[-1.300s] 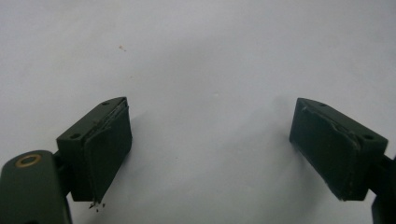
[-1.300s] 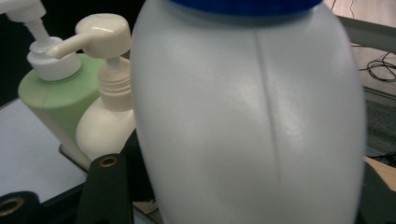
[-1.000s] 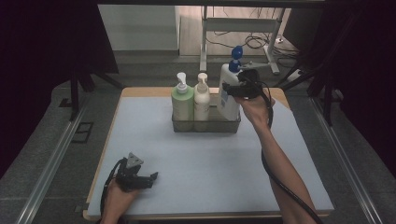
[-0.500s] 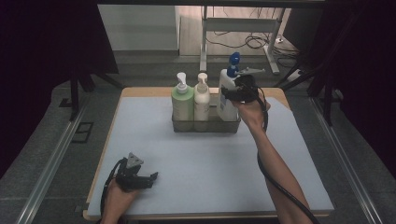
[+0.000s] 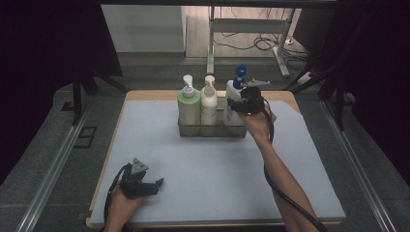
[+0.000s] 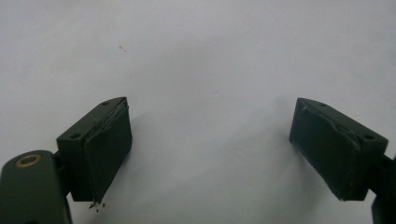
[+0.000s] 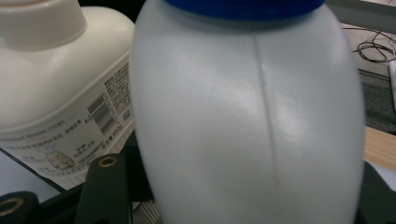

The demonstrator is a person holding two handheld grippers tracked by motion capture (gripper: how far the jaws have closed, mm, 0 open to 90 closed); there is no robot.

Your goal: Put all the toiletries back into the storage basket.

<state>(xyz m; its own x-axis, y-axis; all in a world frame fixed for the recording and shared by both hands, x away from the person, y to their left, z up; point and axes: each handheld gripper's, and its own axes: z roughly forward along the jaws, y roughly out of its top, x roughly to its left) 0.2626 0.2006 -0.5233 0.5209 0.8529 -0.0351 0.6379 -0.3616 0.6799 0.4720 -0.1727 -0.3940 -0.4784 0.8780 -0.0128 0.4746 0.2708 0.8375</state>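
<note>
A white bottle with a blue pump stands at the right end of a dark wire basket at the back of the table. My right gripper is shut on its body from the right side. In the right gripper view this white bottle sits between the black jaws, with a cream bottle just left of it. A green pump bottle and the cream pump bottle stand in the same basket. My left gripper rests open on the mat, its pads wide apart over bare surface.
A pale blue mat covers the wooden table. Metal rails run along both sides, and a desk frame with cables stands behind. A black cable trails along the right forearm.
The right hand has come down with the blue-pump bottle, which now sits lower at the basket's right end. The left gripper has stayed where it was.
</note>
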